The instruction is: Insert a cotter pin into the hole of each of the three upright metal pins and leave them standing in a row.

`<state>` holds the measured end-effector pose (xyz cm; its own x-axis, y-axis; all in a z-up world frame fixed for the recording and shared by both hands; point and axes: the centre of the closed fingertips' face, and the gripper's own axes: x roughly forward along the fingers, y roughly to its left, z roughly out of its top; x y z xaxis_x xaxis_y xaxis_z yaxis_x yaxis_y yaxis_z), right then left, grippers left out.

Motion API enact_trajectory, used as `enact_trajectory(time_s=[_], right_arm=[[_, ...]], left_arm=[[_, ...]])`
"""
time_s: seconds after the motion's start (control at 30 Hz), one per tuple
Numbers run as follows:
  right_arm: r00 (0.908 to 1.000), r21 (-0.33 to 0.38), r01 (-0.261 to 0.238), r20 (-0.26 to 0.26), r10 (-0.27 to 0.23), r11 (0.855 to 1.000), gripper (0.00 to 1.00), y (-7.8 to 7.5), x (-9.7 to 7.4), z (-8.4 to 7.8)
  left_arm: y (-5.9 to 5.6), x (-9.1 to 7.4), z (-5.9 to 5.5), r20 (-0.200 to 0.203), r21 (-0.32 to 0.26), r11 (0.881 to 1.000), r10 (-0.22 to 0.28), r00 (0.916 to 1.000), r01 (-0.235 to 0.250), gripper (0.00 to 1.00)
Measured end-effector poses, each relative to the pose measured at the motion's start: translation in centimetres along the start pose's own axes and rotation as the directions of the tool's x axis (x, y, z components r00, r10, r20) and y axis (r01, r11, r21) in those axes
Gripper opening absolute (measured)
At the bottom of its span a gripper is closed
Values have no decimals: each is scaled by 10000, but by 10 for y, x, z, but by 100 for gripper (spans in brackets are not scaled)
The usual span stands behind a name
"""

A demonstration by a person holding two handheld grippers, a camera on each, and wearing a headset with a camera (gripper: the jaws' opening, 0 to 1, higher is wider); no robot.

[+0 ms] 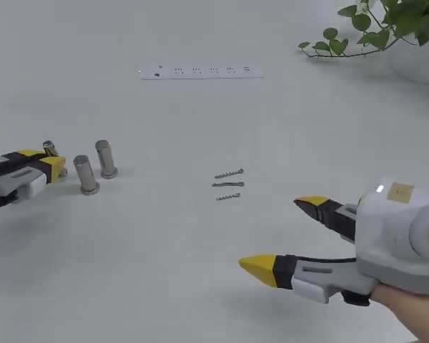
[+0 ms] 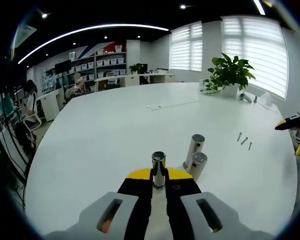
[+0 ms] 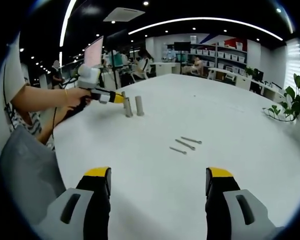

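1 metal pin (image 2: 158, 164) pinched by left gripper (image 2: 159, 176); fingers of right gripper (image 3: 159, 173) spread.

A white tabletop (image 1: 200, 271) bore small hardware.
Three upright grey metal pins (image 1: 85, 174) stood at left, three thin wire cotter pins (image 1: 229, 184) lay mid-table, a flat white power strip (image 1: 200, 71) farther back.
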<state>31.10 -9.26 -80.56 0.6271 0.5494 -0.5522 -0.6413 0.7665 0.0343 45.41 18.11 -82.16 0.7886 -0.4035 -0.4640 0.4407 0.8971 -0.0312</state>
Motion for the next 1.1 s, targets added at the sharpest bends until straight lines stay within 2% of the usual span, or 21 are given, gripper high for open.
enact_trajectory(time_s=[0.27,0.4,0.53,0.77,1.1], right_arm=[[9999,-149,-107,122,109,9998,78,3,-2,3],[9998,-188,-136,147,139,9997,78,4,-3,0],[9996,-368,-273,82,276,9989,77,7,-4,-1],[9987,-651,-498,30,501,9966,77,13,-4,3],[9989,-683,-453,70,459,9966,75,16,-10,4]], left_arm=[[-6,-20,-11,-225,-50,9993,359,9991,-360,7],[-13,-34,-16,-258,-109,9987,504,9984,-507,7],[-23,-44,-20,-362,37,9988,496,9981,-495,7],[-46,-54,-25,-467,82,9998,186,9987,-182,7],[-76,-57,-19,-179,-229,9997,13,9998,-17,7]])
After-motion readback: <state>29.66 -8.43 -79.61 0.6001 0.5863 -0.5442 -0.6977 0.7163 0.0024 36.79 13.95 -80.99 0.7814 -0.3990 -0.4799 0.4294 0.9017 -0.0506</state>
